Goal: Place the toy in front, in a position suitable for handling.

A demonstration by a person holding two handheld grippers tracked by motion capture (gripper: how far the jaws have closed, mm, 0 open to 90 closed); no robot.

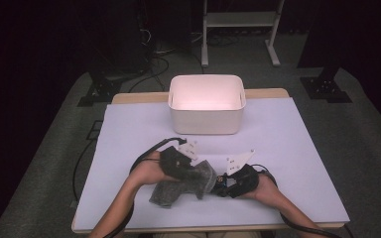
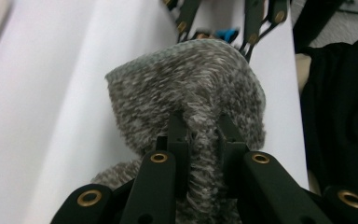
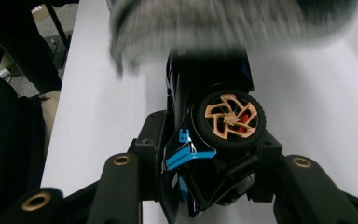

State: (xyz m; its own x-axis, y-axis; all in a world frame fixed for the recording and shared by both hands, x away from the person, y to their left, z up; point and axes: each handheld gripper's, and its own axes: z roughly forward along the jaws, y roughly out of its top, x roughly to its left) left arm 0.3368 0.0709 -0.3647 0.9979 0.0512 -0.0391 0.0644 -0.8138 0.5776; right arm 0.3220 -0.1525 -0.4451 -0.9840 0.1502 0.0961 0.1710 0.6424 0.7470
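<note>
A grey fuzzy cloth pouch (image 1: 181, 187) lies near the table's front, and my left gripper (image 1: 198, 179) is shut on a fold of it. In the left gripper view the jaws (image 2: 200, 128) pinch the grey cloth (image 2: 186, 79), whose open end faces the other gripper. My right gripper (image 1: 226, 183) is shut on a black toy car (image 1: 221, 179) with blue trim. In the right gripper view the toy car (image 3: 209, 70) sits between the jaws (image 3: 209, 140), its orange-spoked wheel (image 3: 230, 116) turned up. The blurred cloth (image 3: 223, 23) covers the car's far end.
A white plastic bin (image 1: 206, 116) stands at the back middle of the white-covered table (image 1: 297, 148). A metal stand's legs (image 1: 240, 20) rise on the floor behind. Cables trail from both grippers toward the front edge. The person's dark clothing (image 2: 340, 116) is close by.
</note>
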